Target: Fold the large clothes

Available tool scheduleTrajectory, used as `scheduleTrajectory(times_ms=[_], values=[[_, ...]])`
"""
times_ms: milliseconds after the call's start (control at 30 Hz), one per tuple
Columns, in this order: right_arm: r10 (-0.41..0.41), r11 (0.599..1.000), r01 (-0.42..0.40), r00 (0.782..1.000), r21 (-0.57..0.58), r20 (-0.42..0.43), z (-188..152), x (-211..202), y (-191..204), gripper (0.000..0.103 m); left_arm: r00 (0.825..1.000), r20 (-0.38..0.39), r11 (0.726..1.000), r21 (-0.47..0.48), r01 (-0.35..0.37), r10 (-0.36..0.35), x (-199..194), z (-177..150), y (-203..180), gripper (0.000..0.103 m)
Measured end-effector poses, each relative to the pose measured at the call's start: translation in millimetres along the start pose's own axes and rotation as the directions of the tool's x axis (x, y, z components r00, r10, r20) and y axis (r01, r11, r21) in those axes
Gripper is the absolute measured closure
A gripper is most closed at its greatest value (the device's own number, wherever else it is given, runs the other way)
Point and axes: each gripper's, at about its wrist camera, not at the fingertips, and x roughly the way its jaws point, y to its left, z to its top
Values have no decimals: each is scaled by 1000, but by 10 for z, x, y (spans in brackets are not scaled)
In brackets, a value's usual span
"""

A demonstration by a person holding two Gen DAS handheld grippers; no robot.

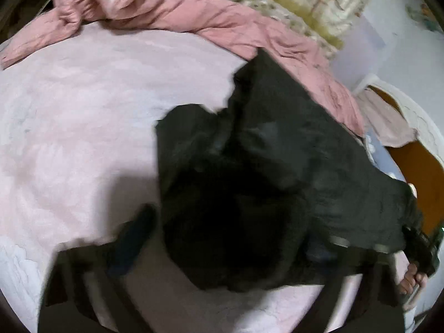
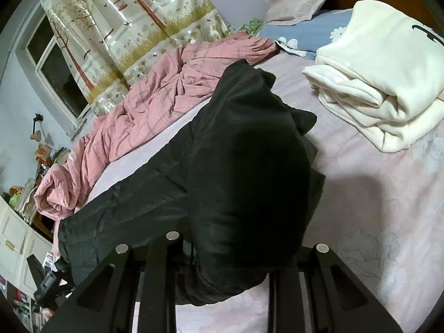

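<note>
One cream garment [image 2: 388, 83] lies folded on the bed [image 2: 388, 208], beyond and right of the right hand-held gripper [image 2: 222, 285]; both grippers, left hand-held gripper [image 1: 222, 272] included, clench the black garment [image 2: 238, 166] draped ahead, half gathered; folding unfinished.

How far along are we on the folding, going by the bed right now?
Done: a cream garment lies folded at the head of the bed. In hand: the black garment hangs bunched from the right gripper and the left gripper, its far end draped on the pink sheet; no neat fold shows yet. Left: fold it flat; the crumpled pink quilt lies unfolded too.
</note>
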Motion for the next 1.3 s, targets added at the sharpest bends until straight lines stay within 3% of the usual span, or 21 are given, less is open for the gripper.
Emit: scheduleTrajectory(times_ms=[33,100,167,267,333,433,700,800,933,1100,1300], values=[[-2,1000,1,1000,-9,-1,2,-13,12,77,999,-5,999,9,38,-38,-15,-26,-49,63],[-6,999,6,1000,-50,3,17,-87,64,78,1000,28,999,53,-3,1,-154,-71,-178,81],[7,996,-4,1000,-89,26,43,-211,129,79,998,66,998,57,-22,18,-386,-143,-295,83],[-7,985,22,996,-168,89,113,-457,257,79,999,32,995,104,-7,3,-601,-263,-471,83],[-20,979,46,991,-201,129,147,-595,311,79,1000,0,988,151,-21,22,-536,-296,-539,83],[-13,981,40,990,-192,139,153,-683,336,79,1000,-15,991,134,-23,25,-426,-394,-477,82],[-94,958,145,973,-247,210,29,-718,592,78,999,-20,991,132,36,-33,-419,-412,-461,82],[-54,942,128,970,-310,236,-35,-784,794,78,999,-19,990,136,38,-35,-428,-414,-459,82],[76,926,13,972,-377,221,-136,-900,1101,78,999,-20,990,134,35,-33,-425,-406,-467,82],[154,859,-53,975,-510,158,-428,-885,1705,76,1000,-11,986,164,-4,5,-413,-424,-533,82],[180,755,-85,980,-651,81,-936,-750,2386,76,1000,-13,988,154,11,-9,-402,-380,-482,81]])
